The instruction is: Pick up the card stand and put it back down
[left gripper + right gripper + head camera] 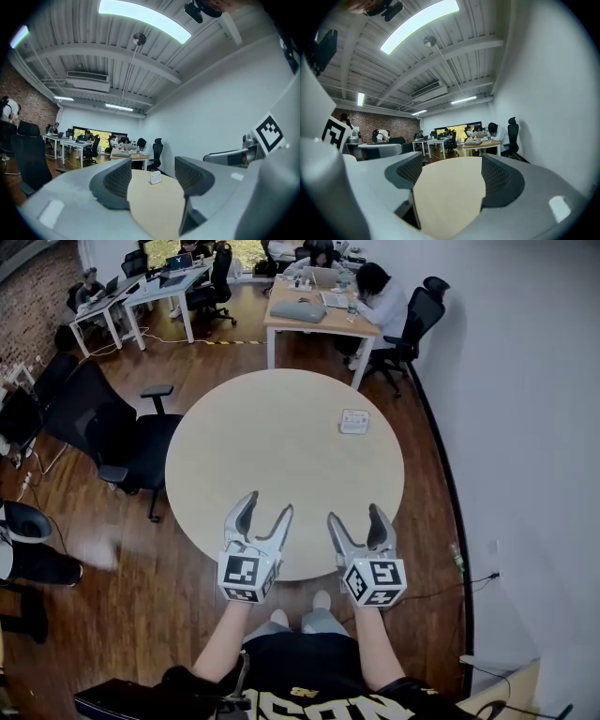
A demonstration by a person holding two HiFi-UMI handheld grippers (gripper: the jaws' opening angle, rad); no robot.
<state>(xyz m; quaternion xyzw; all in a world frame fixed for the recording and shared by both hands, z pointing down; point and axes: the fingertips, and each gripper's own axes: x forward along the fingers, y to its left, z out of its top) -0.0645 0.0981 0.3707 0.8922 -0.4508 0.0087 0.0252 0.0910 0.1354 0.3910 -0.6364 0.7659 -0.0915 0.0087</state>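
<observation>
Both hand-held grippers [269, 502] [355, 514] spread; left gripper view, unlike right, shows card stand [155, 176]

The card stand [354, 421] is small and white, with a printed card face; it stands upright on the round, light-wood surface [281, 474], near the far right edge

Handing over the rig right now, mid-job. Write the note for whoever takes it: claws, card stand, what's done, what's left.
Left claw: open, empty, over the near edge of the round table.
Right claw: open, empty, beside it.
Card stand: standing on the table's far right part, well clear of both claws.
Done: cannot tell whether it has been lifted; neither claw holds it.
Left, if not yet lifted: reach across, grip, lift, set it back.
</observation>
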